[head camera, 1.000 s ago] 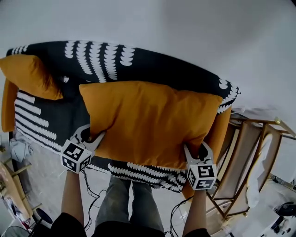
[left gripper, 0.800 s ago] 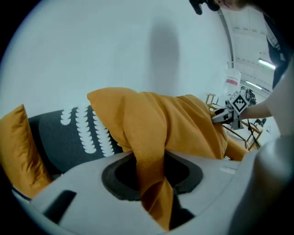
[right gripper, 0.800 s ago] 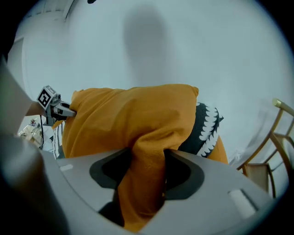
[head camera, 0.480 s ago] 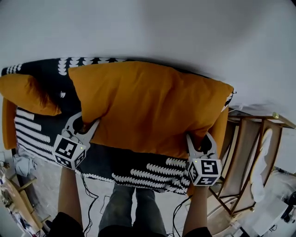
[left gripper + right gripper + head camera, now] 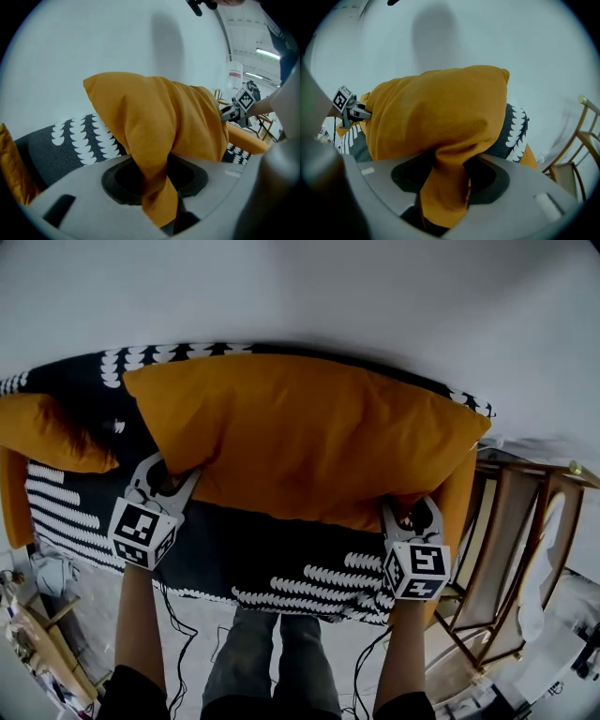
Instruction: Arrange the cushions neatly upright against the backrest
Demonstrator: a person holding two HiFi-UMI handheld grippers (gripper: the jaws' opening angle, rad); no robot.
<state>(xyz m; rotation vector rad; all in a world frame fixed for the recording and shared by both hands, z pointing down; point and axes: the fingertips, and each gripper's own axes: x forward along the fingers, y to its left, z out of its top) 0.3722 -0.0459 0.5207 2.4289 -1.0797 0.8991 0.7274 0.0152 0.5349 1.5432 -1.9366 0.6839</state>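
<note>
Centrally, large orange fabric cushion (image 5: pixel 300 442) held across backrest of black sofa with white scallop pattern (image 5: pixel 281 563). Left tool (image 5: pixel 172 482) pinches lower left corner, its jaws just eased slightly wider with fabric bunched between them. Right tool (image 5: pixel 410 514) clamped on lower right corner. Smaller orange cushion (image 5: pixel 42 432) at sofa's left end.

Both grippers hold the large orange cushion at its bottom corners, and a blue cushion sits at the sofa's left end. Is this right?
The head view shows the small cushion at left is orange, not blue. The left gripper and right gripper hold the large cushion by its bottom corners.
</note>
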